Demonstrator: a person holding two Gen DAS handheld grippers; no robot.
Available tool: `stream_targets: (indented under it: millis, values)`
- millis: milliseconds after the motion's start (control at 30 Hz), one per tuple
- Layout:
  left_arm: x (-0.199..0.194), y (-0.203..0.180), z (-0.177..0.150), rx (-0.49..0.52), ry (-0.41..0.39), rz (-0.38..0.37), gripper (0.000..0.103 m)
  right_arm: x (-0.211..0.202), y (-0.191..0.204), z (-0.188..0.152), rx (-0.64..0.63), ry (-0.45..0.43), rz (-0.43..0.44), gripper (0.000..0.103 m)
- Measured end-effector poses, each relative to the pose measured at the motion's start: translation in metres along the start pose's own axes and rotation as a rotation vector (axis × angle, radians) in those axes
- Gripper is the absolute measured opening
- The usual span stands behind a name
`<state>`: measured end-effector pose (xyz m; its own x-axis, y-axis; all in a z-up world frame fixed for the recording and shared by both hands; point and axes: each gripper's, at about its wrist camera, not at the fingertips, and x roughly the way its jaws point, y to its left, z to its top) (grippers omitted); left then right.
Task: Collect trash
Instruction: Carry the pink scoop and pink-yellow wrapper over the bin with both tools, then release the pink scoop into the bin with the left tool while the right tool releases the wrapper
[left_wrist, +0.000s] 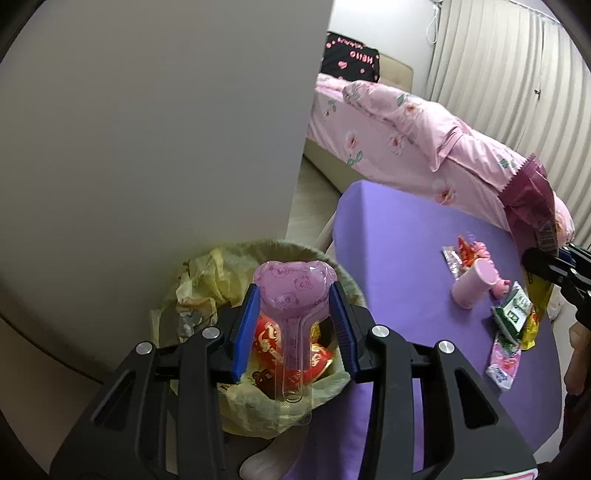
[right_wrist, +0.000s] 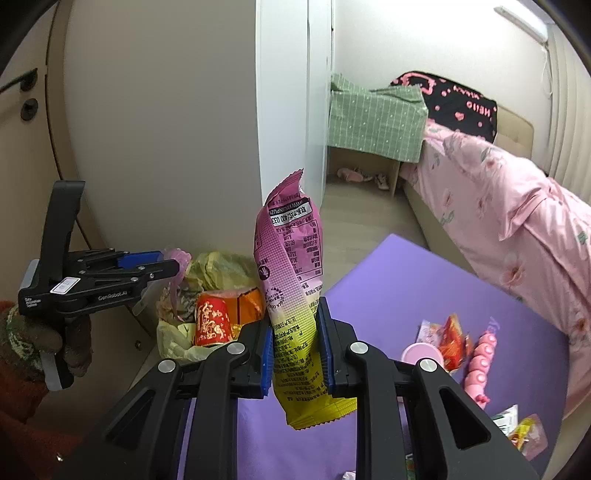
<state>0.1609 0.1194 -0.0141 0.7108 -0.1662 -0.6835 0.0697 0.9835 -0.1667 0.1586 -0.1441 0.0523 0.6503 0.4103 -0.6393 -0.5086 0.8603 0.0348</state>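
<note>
In the left wrist view my left gripper (left_wrist: 294, 295) is shut on a pink heart-shaped plastic blister (left_wrist: 291, 284) with panda prints, its clear stem hanging down. It hovers over the trash bin (left_wrist: 199, 280), which is lined with a yellowish bag and holds a red printed cup (left_wrist: 269, 347). In the right wrist view my right gripper (right_wrist: 295, 314) is shut on an upright pink and yellow snack bag (right_wrist: 288, 266), to the right of the bin (right_wrist: 221, 269). The left gripper (right_wrist: 170, 260) shows there above the bin's left side. The right gripper (left_wrist: 546, 254) enters the left view at the far right.
A round purple table (left_wrist: 406, 240) stands right of the bin with a pink cup (left_wrist: 472, 284), a green and white carton (left_wrist: 513, 310) and several wrappers. A white wall panel (left_wrist: 166, 129) rises behind the bin. A bed with a pink floral cover (right_wrist: 517, 221) lies beyond the table.
</note>
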Motion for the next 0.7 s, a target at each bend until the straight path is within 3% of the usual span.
stream_targets:
  millis: [233, 400, 500, 700]
  values:
    - [0.044, 0.023, -0.008, -0.065, 0.073, -0.005, 0.037, 0.018, -0.003, -0.006, 0.013, 0.04, 0.015, 0.02]
    - [0.061, 0.032, -0.01, -0.087, 0.075, -0.021, 0.038, 0.031, -0.008, -0.007, 0.029, 0.062, 0.023, 0.02]
    - [0.06, 0.046, -0.007, -0.143, 0.064, -0.027, 0.044, 0.038, -0.008, -0.006, 0.033, 0.073, 0.028, 0.02]
    - [0.036, 0.071, -0.003, -0.204, 0.016, -0.012, 0.044, 0.055, 0.002, -0.001, 0.028, 0.087, 0.081, 0.02]
